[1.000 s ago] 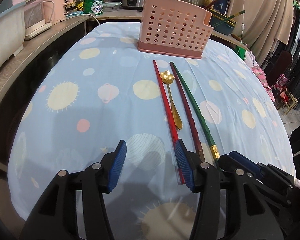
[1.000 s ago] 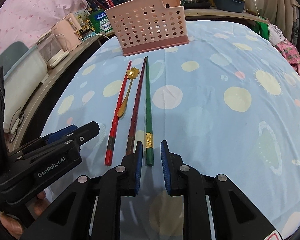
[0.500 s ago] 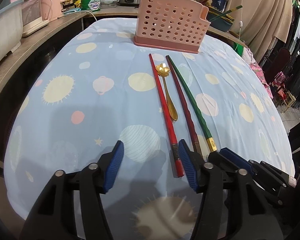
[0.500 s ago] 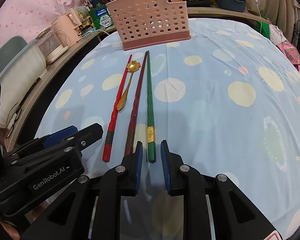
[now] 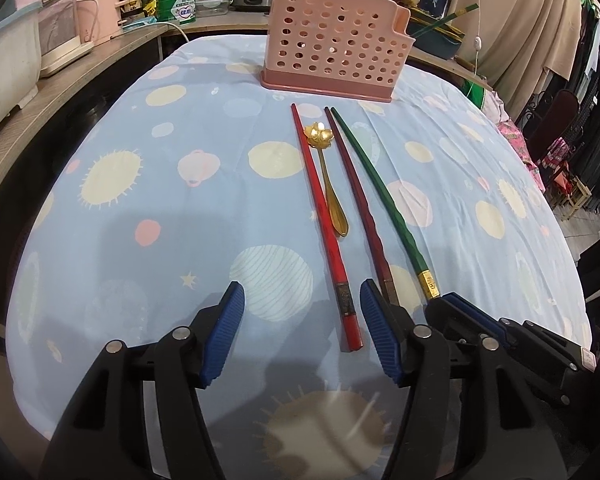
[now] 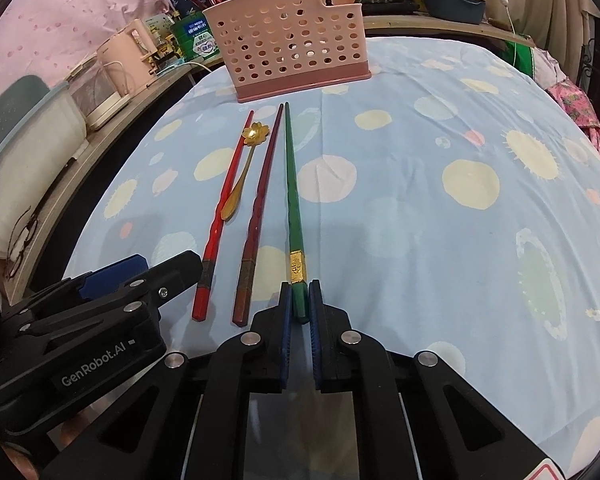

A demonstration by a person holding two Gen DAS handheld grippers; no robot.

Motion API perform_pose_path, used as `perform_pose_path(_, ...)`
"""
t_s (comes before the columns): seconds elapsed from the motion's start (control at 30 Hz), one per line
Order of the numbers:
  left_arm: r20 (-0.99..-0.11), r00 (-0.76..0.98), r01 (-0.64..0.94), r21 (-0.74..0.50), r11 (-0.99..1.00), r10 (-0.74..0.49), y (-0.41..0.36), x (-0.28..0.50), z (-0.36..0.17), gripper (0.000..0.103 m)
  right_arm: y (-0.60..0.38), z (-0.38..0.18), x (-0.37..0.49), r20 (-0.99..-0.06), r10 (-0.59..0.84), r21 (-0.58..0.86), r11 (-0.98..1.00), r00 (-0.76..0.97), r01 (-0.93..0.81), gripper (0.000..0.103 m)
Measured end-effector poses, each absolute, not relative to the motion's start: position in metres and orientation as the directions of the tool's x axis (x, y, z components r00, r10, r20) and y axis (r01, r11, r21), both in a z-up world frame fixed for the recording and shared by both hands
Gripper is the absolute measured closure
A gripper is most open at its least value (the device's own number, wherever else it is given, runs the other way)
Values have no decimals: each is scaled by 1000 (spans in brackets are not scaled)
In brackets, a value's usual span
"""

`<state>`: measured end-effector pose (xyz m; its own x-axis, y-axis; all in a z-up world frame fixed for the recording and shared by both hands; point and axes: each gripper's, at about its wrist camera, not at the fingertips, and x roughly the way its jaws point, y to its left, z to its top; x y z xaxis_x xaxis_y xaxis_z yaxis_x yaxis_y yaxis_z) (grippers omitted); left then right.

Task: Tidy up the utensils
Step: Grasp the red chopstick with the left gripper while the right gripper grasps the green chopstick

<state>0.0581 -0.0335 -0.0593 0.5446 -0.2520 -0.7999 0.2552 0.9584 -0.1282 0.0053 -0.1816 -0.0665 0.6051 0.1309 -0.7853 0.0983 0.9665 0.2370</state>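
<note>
A red chopstick (image 5: 326, 232), a gold flower-headed spoon (image 5: 329, 184), a dark maroon chopstick (image 5: 360, 208) and a green chopstick (image 5: 384, 196) lie side by side on the blue cloth, pointing at the pink perforated utensil holder (image 5: 336, 60). My left gripper (image 5: 302, 312) is open, its jaws standing either side of the red chopstick's near end. My right gripper (image 6: 299, 300) has its jaws close around the near end of the green chopstick (image 6: 291, 200), which still lies on the cloth. The holder (image 6: 292, 56) stands at the far end.
A wooden counter (image 5: 60, 92) runs along the left with pink appliances (image 5: 96, 8), green tins and pots. Curtains and hanging clothes (image 5: 580, 60) are on the right. The cloth-covered table (image 6: 460, 200) spreads wide to the right of the utensils.
Both grippers have moved forward toward the utensils' near ends. The right jaws now sit around the green chopstick's end; the left jaws now straddle the red chopstick's end.
</note>
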Motion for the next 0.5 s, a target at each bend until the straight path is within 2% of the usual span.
perform_pose_path(0.3,-806,542,267,-104,958,-238,-41,59,-65,47,-190,-66,-1,-778,123,252,959,616,127,95)
perform_pose_path(0.5,-806,549,274,-75,959,-221,-44,58,-67,57,-188,-67,-1,-780,124,250,960,614,124,95)
